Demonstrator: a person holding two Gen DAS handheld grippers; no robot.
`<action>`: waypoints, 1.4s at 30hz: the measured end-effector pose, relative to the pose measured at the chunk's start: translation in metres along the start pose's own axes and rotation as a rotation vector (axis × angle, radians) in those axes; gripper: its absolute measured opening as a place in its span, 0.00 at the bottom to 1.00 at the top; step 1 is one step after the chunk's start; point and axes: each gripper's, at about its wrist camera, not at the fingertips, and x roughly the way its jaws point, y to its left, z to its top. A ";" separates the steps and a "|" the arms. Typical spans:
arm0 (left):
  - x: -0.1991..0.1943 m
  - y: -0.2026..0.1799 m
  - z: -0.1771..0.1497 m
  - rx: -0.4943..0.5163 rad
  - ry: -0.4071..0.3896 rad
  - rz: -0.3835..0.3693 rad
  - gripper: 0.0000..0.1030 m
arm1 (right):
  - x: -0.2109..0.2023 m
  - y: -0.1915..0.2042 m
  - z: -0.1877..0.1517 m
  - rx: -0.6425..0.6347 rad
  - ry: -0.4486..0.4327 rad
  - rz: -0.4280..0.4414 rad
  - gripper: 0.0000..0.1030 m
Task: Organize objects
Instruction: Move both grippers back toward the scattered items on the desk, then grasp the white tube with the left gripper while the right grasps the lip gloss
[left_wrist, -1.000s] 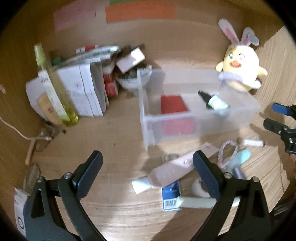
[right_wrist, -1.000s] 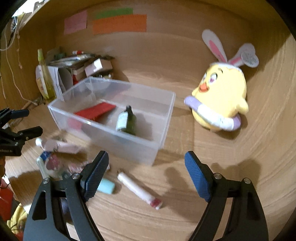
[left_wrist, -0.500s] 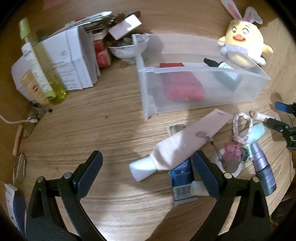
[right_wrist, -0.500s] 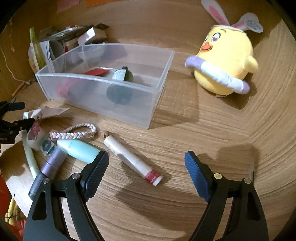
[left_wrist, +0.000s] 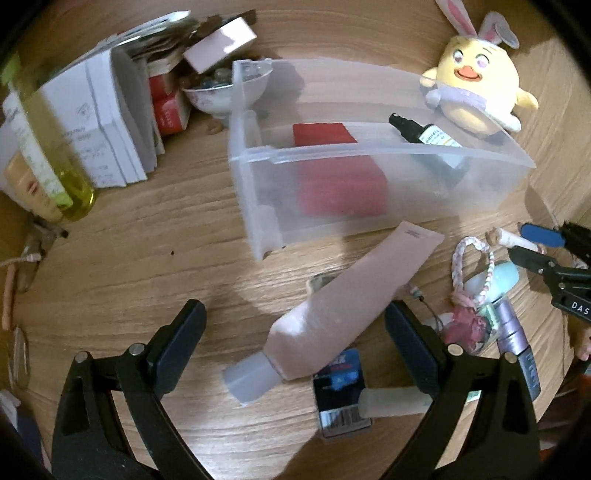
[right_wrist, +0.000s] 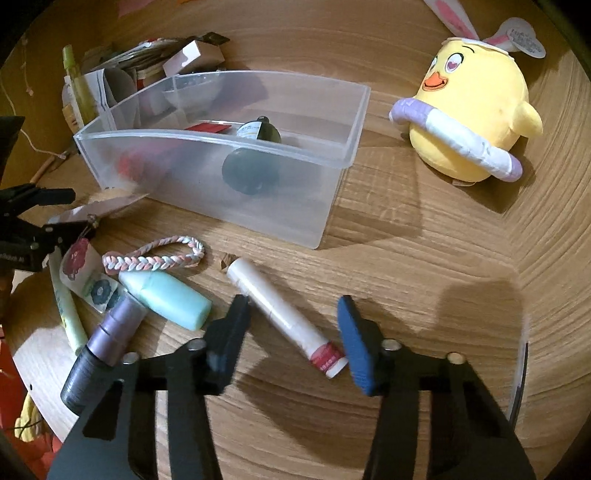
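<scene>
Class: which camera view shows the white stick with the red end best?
The right wrist view: the white stick lies whole between the right gripper's closing jaws. The left wrist view shows only part of it, far right.

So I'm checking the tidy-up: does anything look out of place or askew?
Yes. The clear plastic bin holds only a dark green bottle and a red flat pack. A pink squeeze tube, white stick and mint bottle lie scattered outside it.

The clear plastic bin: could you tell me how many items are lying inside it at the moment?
2: a flat red packet toward the clear plastic bin's left part, and a dark dropper bottle lying right of it. Nothing else shows through the walls.
</scene>
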 end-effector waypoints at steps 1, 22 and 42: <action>-0.001 0.002 -0.002 -0.007 -0.005 -0.002 0.94 | -0.001 0.000 0.000 0.001 0.000 0.001 0.34; -0.039 0.029 -0.049 -0.091 -0.025 0.011 0.15 | -0.019 0.007 -0.020 0.018 -0.010 -0.006 0.22; -0.007 -0.025 0.009 0.166 0.017 0.012 0.63 | -0.031 0.010 -0.029 0.012 -0.004 0.002 0.22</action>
